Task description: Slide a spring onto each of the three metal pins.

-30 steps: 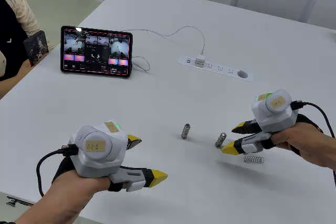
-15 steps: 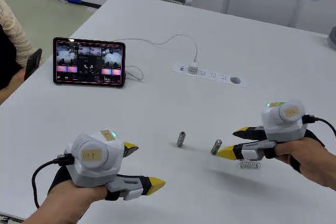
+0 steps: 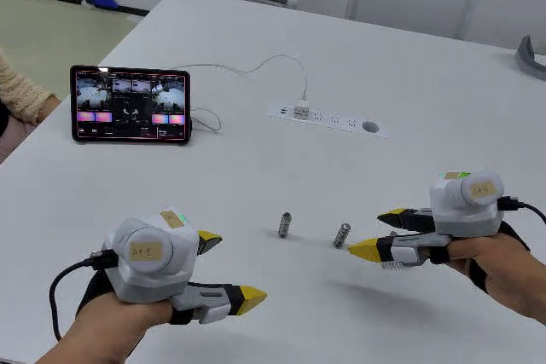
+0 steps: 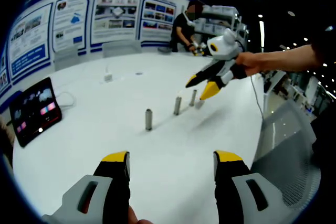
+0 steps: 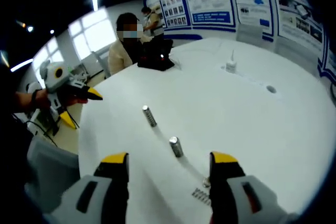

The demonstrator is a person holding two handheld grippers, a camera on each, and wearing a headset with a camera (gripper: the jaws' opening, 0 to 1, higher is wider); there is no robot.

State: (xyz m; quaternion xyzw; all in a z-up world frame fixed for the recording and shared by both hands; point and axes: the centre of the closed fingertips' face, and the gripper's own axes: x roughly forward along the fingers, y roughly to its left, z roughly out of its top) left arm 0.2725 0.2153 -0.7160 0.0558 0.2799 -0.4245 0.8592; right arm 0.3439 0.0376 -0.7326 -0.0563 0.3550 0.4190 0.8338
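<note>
We hold the jaws of our left gripper (image 3: 232, 268) wide apart, with nothing between them, low over the white desk (image 3: 256, 176). The right gripper (image 3: 378, 232) is also spread and empty. A loose spring (image 5: 200, 195) lies flat on the desk just beside its jaws. Ahead stand two upright pins, the near pin (image 3: 342, 234) and the far pin (image 3: 285, 224), both looking coiled. Farther back are a tablet (image 3: 130, 104) and a power strip (image 3: 328, 119).

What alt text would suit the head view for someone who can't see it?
The white, yellow-tipped left gripper and right gripper hover open over a white table, flanking two short upright ribbed metal pins. A black tablet and a white power strip sit farther back.
</note>
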